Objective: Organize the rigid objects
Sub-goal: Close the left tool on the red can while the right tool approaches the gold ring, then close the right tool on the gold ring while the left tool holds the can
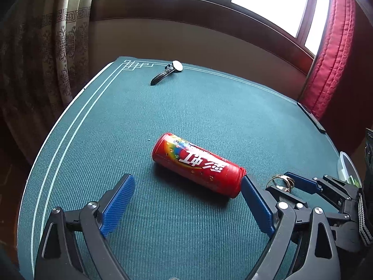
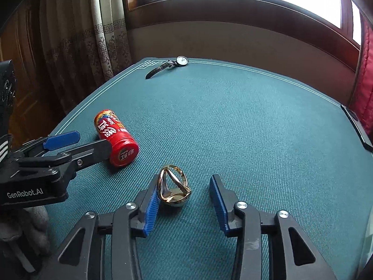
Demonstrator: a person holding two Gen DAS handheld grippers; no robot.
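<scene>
A red can (image 1: 198, 163) lies on its side on the green table mat (image 1: 209, 107). My left gripper (image 1: 188, 179) stands open around the can's near end, and its right pad (image 1: 255, 200) sits against the cap. A gold openwork metal ornament (image 2: 173, 186) lies between the pads of my right gripper (image 2: 184, 179). It rests against the left pad (image 2: 151, 207), with a gap to the right pad, so this gripper is open. The right wrist view also shows the red can (image 2: 114, 137) and the left gripper (image 2: 94, 142) at the left. A wristwatch (image 2: 179, 61) lies at the far edge.
In the left wrist view the wristwatch (image 1: 173, 66) lies near the mat's far left corner. A clear plastic container (image 1: 347, 168) stands at the right edge. A dark flat object (image 2: 356, 126) lies on the table's right rim beside a red cushion (image 2: 366, 74). Curtains (image 2: 77, 35) hang at left.
</scene>
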